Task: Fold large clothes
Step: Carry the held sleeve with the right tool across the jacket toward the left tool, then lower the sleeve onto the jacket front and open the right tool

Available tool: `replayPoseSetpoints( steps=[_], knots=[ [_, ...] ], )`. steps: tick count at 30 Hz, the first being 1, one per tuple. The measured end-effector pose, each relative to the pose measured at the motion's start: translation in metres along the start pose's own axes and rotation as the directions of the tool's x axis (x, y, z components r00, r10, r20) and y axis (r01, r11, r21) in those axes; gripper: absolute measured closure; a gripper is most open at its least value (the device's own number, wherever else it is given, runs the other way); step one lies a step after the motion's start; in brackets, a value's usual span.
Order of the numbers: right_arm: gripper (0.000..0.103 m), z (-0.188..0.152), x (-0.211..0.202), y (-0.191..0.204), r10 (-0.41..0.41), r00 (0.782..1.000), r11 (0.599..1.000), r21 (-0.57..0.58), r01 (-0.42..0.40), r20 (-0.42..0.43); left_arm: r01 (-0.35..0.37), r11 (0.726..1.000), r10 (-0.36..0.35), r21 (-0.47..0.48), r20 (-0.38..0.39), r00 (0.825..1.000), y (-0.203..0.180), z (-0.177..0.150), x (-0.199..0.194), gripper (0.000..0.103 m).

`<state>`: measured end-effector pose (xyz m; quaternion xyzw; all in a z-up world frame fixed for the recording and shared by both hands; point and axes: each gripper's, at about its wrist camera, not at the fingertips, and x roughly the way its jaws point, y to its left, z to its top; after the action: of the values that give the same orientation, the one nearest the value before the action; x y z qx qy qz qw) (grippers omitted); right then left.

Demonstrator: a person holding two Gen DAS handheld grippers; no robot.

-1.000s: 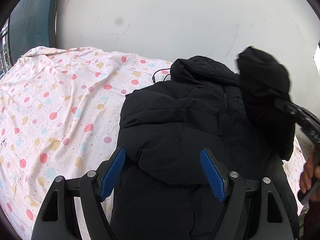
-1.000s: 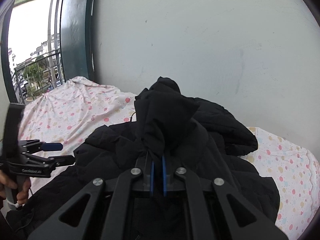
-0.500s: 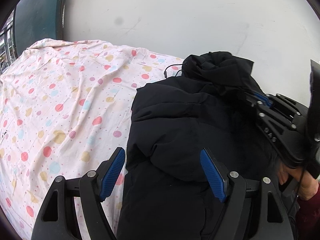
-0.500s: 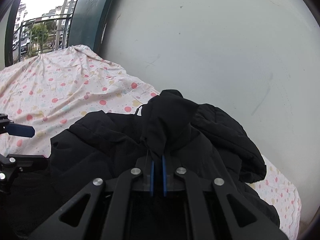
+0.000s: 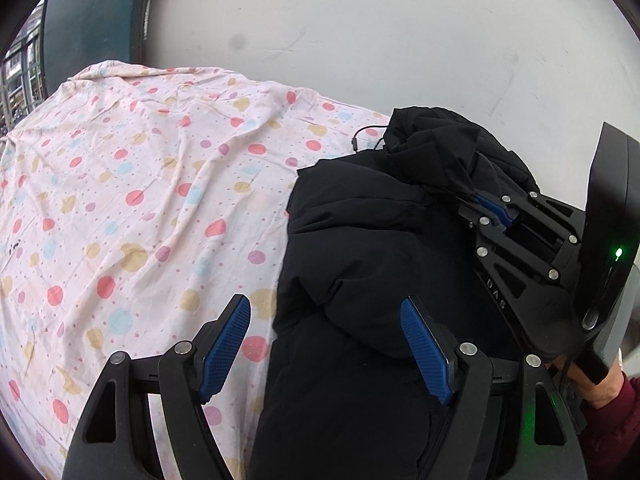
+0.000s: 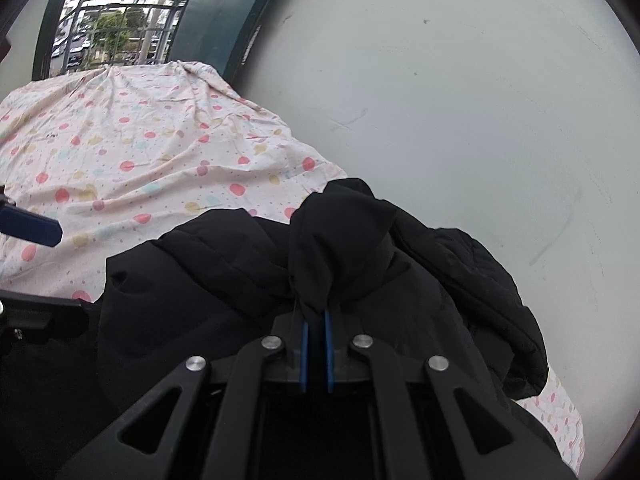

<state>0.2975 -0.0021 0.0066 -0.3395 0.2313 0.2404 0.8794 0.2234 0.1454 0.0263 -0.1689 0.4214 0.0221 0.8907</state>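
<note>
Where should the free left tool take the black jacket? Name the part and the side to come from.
Probably the puffy folded edge of the black jacket lying between the open left tool pads. Come straight down from above: that ridge stands proud of the dotted sheet, and the right tool already pinches the far bunch.

Left half of bed sheet (image 5: 132,208) bare — open room for tongs to pass. Black jacket (image 5: 360,280) heaped along right side, bulky, fills that end. Wall (image 5: 400,40) tight behind bed, blocks far edge. Thin black cord (image 5: 362,140) on sheet just beside jacket top — snag point.
</note>
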Motion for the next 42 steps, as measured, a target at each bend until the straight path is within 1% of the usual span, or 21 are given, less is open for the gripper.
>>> replayPoseSetpoints(
  steps=[7,12,14,28,33,35,37,42],
  knots=[
    [0.096,0.0,0.011,0.013,-0.001,1.0,0.999,-0.046,0.001,-0.013,-0.015,0.999,0.015,-0.031,0.0,1.0,0.011,-0.003,-0.003,0.027],
    [0.096,-0.005,0.015,0.021,0.004,1.0,0.998,-0.069,-0.005,-0.02,-0.013,0.998,0.013,-0.055,0.0,1.0,0.017,-0.004,-0.004,0.027],
    [0.093,-0.006,0.015,0.021,0.006,1.0,0.998,-0.063,-0.007,-0.019,-0.011,0.998,0.011,-0.06,-0.001,1.0,0.017,-0.004,-0.005,0.027],
    [0.092,-0.005,0.012,0.019,0.028,0.999,0.999,-0.024,-0.029,-0.026,-0.008,0.999,0.009,-0.051,0.018,1.0,0.011,0.0,-0.014,0.027],
    [0.093,-0.006,0.011,0.017,0.027,0.999,0.999,-0.025,-0.027,-0.022,-0.018,0.998,0.019,-0.054,0.018,1.0,0.011,-0.001,-0.014,0.027],
    [0.095,-0.006,0.005,0.012,0.028,1.0,1.0,-0.007,-0.028,-0.003,-0.021,0.998,0.023,-0.062,0.023,0.999,0.014,-0.001,-0.015,0.027],
    [0.095,-0.005,-0.006,0.008,0.039,0.999,0.999,0.01,-0.039,0.02,-0.029,0.997,0.031,-0.065,0.029,0.999,0.015,-0.001,-0.017,0.027],
    [0.096,-0.008,-0.048,0.01,0.084,0.993,0.996,-0.001,-0.084,0.08,-0.032,0.997,0.036,-0.077,0.052,0.998,0.016,0.002,-0.023,0.027]
  ],
)
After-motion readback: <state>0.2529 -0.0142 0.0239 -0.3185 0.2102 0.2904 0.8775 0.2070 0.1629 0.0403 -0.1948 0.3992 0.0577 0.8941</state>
